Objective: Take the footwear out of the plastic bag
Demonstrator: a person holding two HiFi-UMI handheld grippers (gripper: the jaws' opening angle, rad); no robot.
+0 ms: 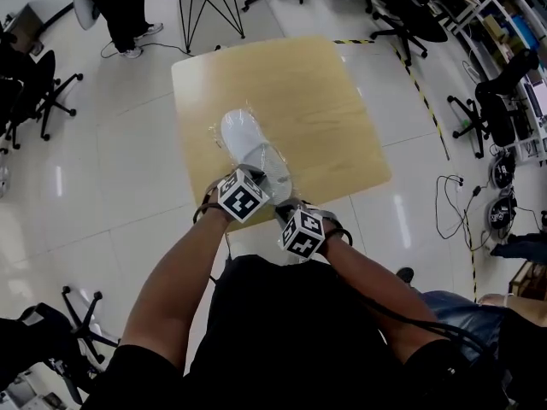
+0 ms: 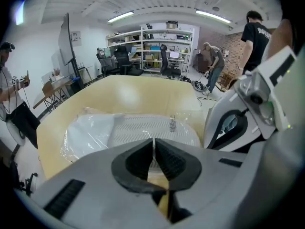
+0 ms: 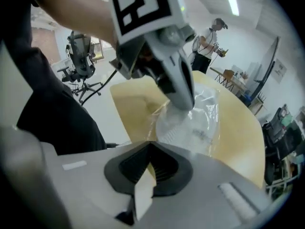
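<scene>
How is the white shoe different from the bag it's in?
The white shoe is solid and you can't see through it; the clear plastic bag is thin, see-through and crinkly. The shoe lies inside, while the bag wraps around it. Both rest on the light wooden table.

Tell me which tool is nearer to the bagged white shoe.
Left. The left tool pinches the plastic bag at the near end of the white shoe. The right tool, shut, hangs just short of the bag, closer to the person.
</scene>
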